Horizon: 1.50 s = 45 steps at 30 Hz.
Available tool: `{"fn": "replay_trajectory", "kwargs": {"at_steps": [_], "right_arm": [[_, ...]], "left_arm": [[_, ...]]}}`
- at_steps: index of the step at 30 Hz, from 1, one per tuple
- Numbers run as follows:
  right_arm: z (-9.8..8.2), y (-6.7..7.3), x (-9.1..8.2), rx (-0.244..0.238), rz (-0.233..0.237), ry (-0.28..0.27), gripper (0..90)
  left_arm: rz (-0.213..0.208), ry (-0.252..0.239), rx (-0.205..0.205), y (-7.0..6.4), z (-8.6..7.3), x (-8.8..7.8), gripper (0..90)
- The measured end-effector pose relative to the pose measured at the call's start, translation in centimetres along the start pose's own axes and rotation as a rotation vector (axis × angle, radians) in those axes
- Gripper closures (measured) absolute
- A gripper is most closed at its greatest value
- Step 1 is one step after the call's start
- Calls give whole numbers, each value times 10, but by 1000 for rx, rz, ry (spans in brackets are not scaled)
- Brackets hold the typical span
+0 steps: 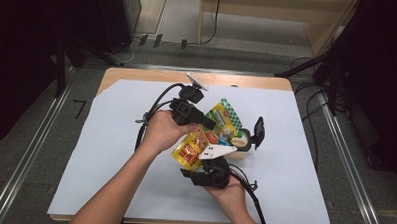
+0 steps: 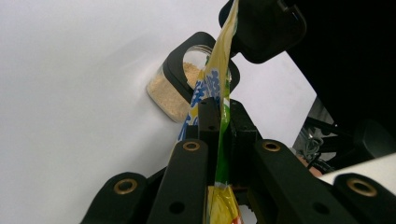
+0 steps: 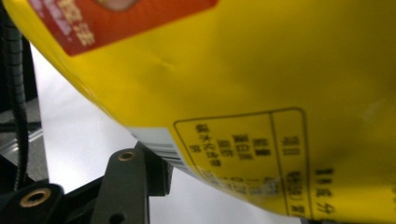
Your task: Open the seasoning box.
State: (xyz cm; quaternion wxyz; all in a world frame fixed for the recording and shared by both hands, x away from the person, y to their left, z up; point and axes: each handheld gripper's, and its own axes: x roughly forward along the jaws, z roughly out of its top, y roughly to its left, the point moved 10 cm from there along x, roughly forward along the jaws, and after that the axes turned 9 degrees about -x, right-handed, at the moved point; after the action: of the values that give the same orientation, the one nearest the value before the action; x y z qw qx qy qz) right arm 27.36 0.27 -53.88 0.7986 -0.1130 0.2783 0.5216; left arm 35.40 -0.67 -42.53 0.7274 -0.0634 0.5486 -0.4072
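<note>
Left claw (image 2: 219,135) clamped on the yellow pouch (image 1: 205,135) above the open jar (image 1: 239,142) on the worktop (image 1: 110,154), right claw (image 1: 207,175) loose beneath it, we next tilt the pouch mouth over the jar.

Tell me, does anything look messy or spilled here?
Nothing is spilled. The yellow pouch is held tilted in the air by the left gripper, over the open jar of crumbs. The jar's black lid stands flipped up beside it.
</note>
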Motion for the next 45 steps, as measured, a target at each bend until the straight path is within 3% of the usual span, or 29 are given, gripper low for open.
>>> {"fn": "replay_trajectory", "kwargs": {"at_steps": [4, 9, 20, 32, 45], "right_arm": [[-3, 0, 2, -17, -11, 14, 513], [-5, -3, 2, 1, -10, 16, 498], [-9, -4, 5, -30, -20, 27, 488], [-9, -14, 4, 1, -45, 3, 493], [-8, -17, 2, -12, -58, -3, 493]], "left_arm": [[-12, -17, 1, 2, -5, -3, 874], [-32, -37, 7, 6, -10, -7, 873], [-62, -83, 10, 14, -22, -16, 874], [-20, -74, -3, 32, -32, -16, 874], [-45, -111, 8, 33, -32, -26, 894]]}}
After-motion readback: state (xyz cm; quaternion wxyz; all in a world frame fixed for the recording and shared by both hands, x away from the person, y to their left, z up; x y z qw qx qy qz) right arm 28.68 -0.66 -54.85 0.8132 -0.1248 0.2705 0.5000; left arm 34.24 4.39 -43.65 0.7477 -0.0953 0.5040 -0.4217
